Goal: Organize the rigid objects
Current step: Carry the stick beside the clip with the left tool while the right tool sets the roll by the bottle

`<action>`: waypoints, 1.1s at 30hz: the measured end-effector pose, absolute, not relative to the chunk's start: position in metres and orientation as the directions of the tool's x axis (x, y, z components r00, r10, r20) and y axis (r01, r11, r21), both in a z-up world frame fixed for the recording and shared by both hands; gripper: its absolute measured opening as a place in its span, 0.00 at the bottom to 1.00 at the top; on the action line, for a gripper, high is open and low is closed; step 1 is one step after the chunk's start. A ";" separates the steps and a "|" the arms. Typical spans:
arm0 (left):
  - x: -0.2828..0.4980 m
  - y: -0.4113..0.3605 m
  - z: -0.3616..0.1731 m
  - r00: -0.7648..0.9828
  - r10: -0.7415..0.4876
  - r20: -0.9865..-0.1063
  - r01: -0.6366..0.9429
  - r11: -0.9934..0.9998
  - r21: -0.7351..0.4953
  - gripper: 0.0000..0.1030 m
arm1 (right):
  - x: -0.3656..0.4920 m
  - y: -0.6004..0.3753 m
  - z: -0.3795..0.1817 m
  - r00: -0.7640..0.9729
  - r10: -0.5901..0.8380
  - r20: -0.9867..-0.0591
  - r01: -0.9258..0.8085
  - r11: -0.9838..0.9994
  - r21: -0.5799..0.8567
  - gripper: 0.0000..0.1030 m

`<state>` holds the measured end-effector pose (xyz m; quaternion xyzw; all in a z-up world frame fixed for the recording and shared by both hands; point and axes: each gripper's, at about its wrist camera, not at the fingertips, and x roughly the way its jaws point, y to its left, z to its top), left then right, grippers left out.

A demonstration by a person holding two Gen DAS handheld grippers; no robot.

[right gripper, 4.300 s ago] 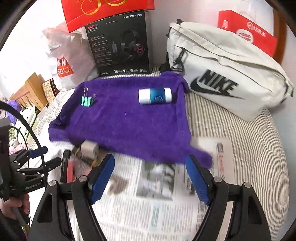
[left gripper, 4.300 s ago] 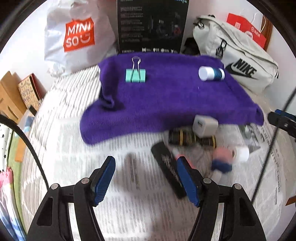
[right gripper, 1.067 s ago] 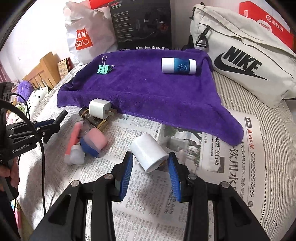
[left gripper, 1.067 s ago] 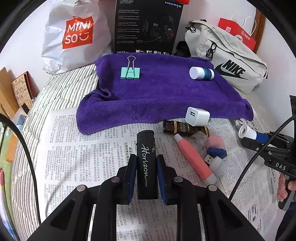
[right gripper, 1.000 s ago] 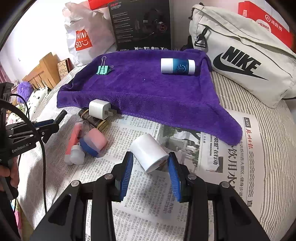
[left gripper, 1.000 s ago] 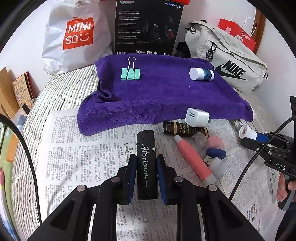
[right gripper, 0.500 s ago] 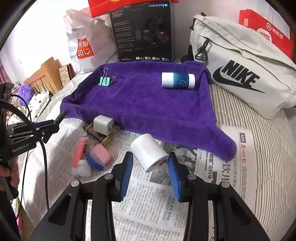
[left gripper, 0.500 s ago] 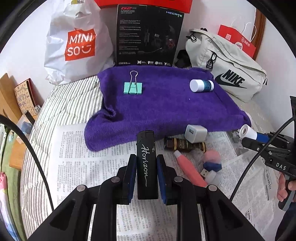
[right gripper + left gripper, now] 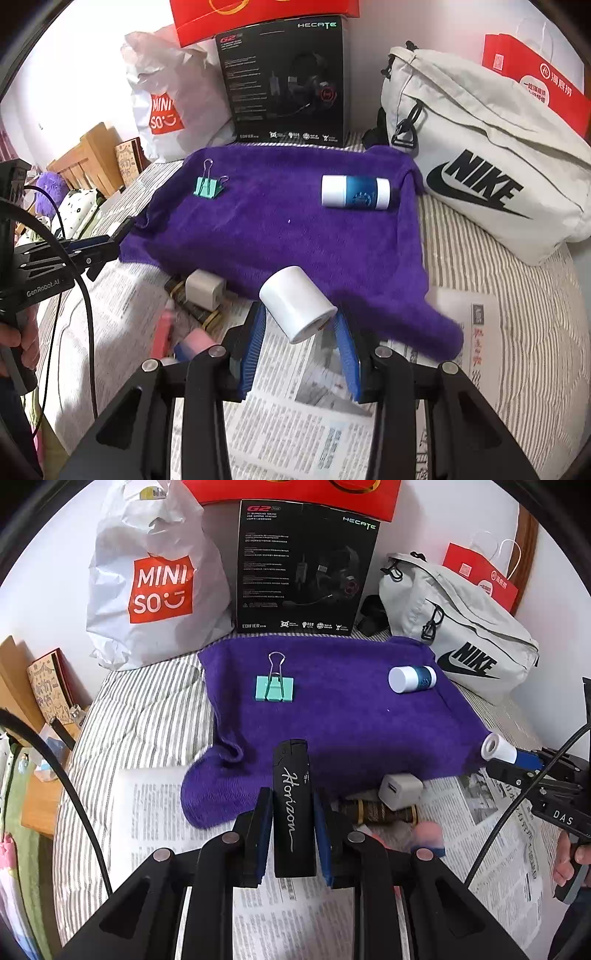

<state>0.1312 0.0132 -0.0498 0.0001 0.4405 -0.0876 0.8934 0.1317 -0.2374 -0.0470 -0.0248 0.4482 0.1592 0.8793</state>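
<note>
While the left hand-held gripper (image 9: 291, 834) clamps a black rectangular "Horizon" lighter (image 9: 293, 812), the right hand-held gripper (image 9: 300, 339) grips a white plastic cylinder (image 9: 296, 304) — both near the purple fleece towel (image 9: 288, 236).

"Horizon" on black lighter (image 9: 293, 808), "MINISO" on white bag (image 9: 155, 576), "NIKE" on grey bag (image 9: 476, 184), "HECATE"/"EDIFIER" on headset box (image 9: 303, 568).

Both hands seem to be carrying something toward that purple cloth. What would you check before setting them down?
1. Left gripper firmly shut on black lighter: ok.
2. Right gripper shut on white roll: ok.
3. Free room on purple towel: ok.
4. Green binder clip and blue-white bottle away from the middle: ok.
5. Items over the towel: cannot tell.
</note>
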 end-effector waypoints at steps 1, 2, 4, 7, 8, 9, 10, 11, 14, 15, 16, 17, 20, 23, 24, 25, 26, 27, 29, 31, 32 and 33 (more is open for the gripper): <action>0.134 0.014 -0.049 0.598 -0.156 -0.786 0.156 0.985 -0.077 0.21 | 0.135 -0.237 -0.046 0.550 0.256 -0.795 -0.302 0.948 0.097 0.37; 0.137 0.014 -0.049 0.599 -0.157 -0.785 0.156 0.985 -0.077 0.21 | 0.137 -0.237 -0.045 0.550 0.255 -0.796 -0.303 0.948 0.095 0.37; 0.143 0.015 -0.049 0.601 -0.158 -0.783 0.154 0.985 -0.081 0.21 | 0.144 -0.237 -0.045 0.551 0.248 -0.797 -0.302 0.949 0.087 0.37; 0.153 0.017 -0.050 0.600 -0.157 -0.784 0.153 0.985 -0.081 0.21 | 0.155 -0.238 -0.044 0.551 0.241 -0.799 -0.298 0.951 0.081 0.37; 0.157 0.018 -0.051 0.600 -0.157 -0.785 0.151 0.985 -0.082 0.21 | 0.158 -0.237 -0.045 0.552 0.237 -0.800 -0.297 0.952 0.077 0.37; 0.160 0.018 -0.051 0.597 -0.159 -0.786 0.150 0.985 -0.085 0.21 | 0.162 -0.237 -0.045 0.552 0.234 -0.800 -0.294 0.953 0.076 0.37; 0.164 0.019 -0.052 0.596 -0.158 -0.787 0.146 0.985 -0.087 0.21 | 0.166 -0.237 -0.046 0.550 0.233 -0.802 -0.290 0.954 0.077 0.37; 0.168 0.019 -0.053 0.595 -0.156 -0.789 0.143 0.986 -0.088 0.21 | 0.169 -0.238 -0.047 0.549 0.232 -0.803 -0.289 0.954 0.079 0.37; 0.179 0.021 -0.055 0.590 -0.153 -0.793 0.137 0.987 -0.089 0.21 | 0.182 -0.238 -0.050 0.546 0.226 -0.807 -0.279 0.957 0.079 0.37; 0.184 0.021 -0.056 0.589 -0.154 -0.793 0.136 0.987 -0.090 0.21 | 0.187 -0.239 -0.051 0.544 0.226 -0.808 -0.276 0.958 0.082 0.37; 0.187 0.021 -0.057 0.589 -0.152 -0.794 0.134 0.987 -0.089 0.21 | 0.191 -0.240 -0.052 0.544 0.225 -0.808 -0.273 0.958 0.084 0.37; 0.191 0.022 -0.058 0.588 -0.152 -0.795 0.134 0.987 -0.089 0.21 | 0.194 -0.240 -0.053 0.543 0.223 -0.810 -0.270 0.959 0.083 0.37; 0.203 0.023 -0.061 0.581 -0.154 -0.799 0.132 0.987 -0.095 0.21 | 0.208 -0.241 -0.058 0.539 0.210 -0.815 -0.260 0.962 0.076 0.37; 0.214 0.022 -0.065 0.573 -0.154 -0.805 0.132 0.987 -0.095 0.21 | 0.220 -0.242 -0.063 0.536 0.198 -0.821 -0.253 0.965 0.068 0.37; 0.217 0.022 -0.066 0.571 -0.155 -0.806 0.133 0.986 -0.096 0.21 | 0.223 -0.242 -0.065 0.533 0.195 -0.823 -0.250 0.966 0.067 0.37; 0.220 0.021 -0.068 0.567 -0.155 -0.809 0.134 0.986 -0.095 0.21 | 0.226 -0.243 -0.068 0.530 0.193 -0.826 -0.247 0.967 0.067 0.37; 0.223 0.021 -0.070 0.565 -0.155 -0.811 0.134 0.986 -0.095 0.21 | 0.228 -0.243 -0.070 0.526 0.192 -0.828 -0.245 0.967 0.068 0.37; 0.226 0.020 -0.072 0.561 -0.155 -0.813 0.135 0.986 -0.095 0.21 | 0.232 -0.243 -0.072 0.521 0.190 -0.832 -0.244 0.967 0.069 0.37; 0.231 0.020 -0.076 0.555 -0.154 -0.817 0.133 0.987 -0.095 0.21 | 0.237 -0.243 -0.077 0.517 0.185 -0.836 -0.242 0.968 0.065 0.37; 0.235 0.020 -0.079 0.550 -0.155 -0.821 0.131 0.986 -0.099 0.21 | 0.241 -0.241 -0.081 0.511 0.177 -0.841 -0.241 0.969 0.058 0.37; 0.237 0.020 -0.081 0.548 -0.155 -0.822 0.130 0.987 -0.099 0.21 | 0.243 -0.241 -0.083 0.509 0.175 -0.843 -0.241 0.969 0.056 0.37; 0.239 0.019 -0.082 0.547 -0.151 -0.823 0.131 0.987 -0.094 0.21 | 0.245 -0.240 -0.084 0.508 0.175 -0.844 -0.241 0.969 0.056 0.37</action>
